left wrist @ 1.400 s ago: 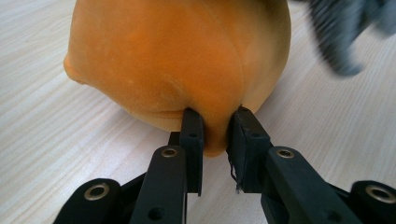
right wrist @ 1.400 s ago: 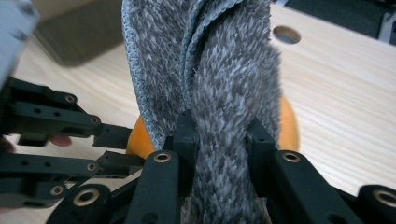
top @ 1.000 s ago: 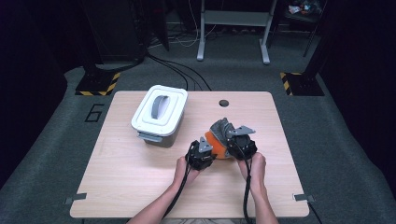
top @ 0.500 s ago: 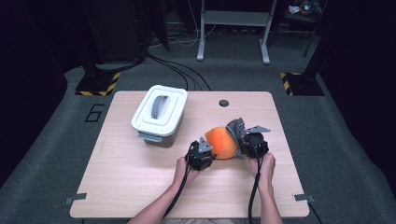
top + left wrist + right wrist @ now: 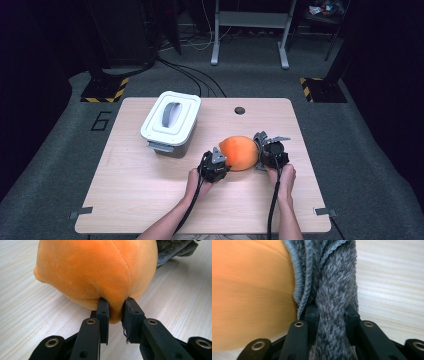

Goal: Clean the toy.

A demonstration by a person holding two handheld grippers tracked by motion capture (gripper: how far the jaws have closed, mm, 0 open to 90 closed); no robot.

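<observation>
An orange plush ball (image 5: 239, 152) lies on the wooden table (image 5: 150, 200), right of centre. My left gripper (image 5: 218, 161) is at its left side, shut on a pinch of the orange plush (image 5: 95, 270); the fabric bulges between the fingertips (image 5: 103, 310). On the ball's right side my right gripper (image 5: 263, 150) is shut on a grey furry cover (image 5: 334, 290), which hangs bunched between its jaws beside the orange surface (image 5: 249, 295). A strip of that grey cover (image 5: 175, 250) shows behind the ball in the left gripper view.
A white lidded bin (image 5: 171, 120) with a grey handle stands at the back left of the table. A small round hole (image 5: 239, 110) sits near the table's far edge. Dark floor, cables and stands surround the table.
My right gripper has moved right and down with the grey cover, peeling it off the ball. Far more orange shows now. The left gripper has stayed in place.
</observation>
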